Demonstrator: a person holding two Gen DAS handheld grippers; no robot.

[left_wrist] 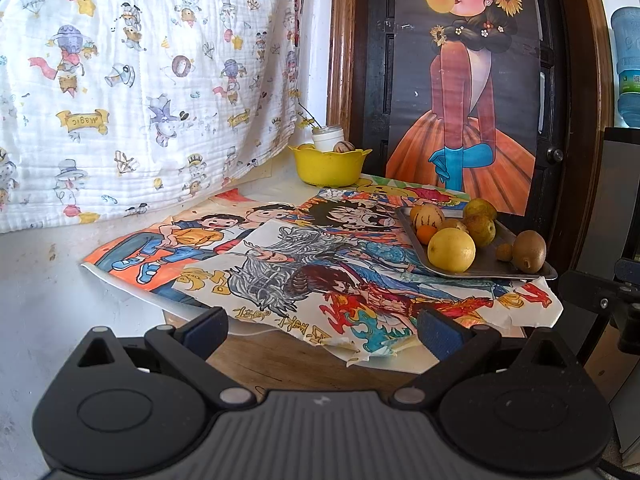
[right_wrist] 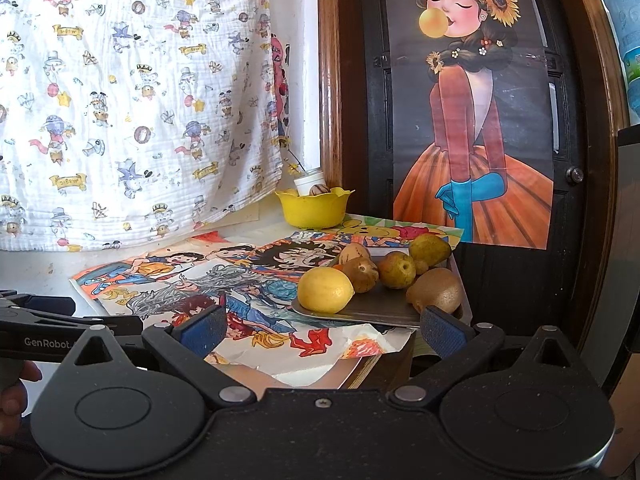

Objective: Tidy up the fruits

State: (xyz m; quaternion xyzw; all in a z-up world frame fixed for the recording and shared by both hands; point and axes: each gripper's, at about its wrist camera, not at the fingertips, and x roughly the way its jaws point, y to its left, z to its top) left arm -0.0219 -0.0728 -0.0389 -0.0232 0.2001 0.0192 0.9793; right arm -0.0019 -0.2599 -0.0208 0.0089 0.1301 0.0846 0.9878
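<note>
Left wrist view: the left gripper (left_wrist: 322,326) is spread wide and empty above the drawings (left_wrist: 280,264). One metal tray (left_wrist: 496,268) on the right carries one lemon (left_wrist: 451,249), one kiwi (left_wrist: 529,251), two pears and several smaller fruits. Right wrist view: the right gripper (right_wrist: 323,330), equally wide and empty, faces that tray (right_wrist: 384,308); the lemon (right_wrist: 325,289) lies with its nub to the right, and one yellow bowl (right_wrist: 314,208) sits behind.

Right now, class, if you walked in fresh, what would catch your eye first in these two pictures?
Probably the metal tray at the table's right edge, heaped with fruit: a big yellow lemon at its front beside a brown kiwi. Behind it, a yellow bowl sits near the wall, already holding some fruit. Bright cartoon drawings cover the tabletop, and both claws wait open and empty.
</note>
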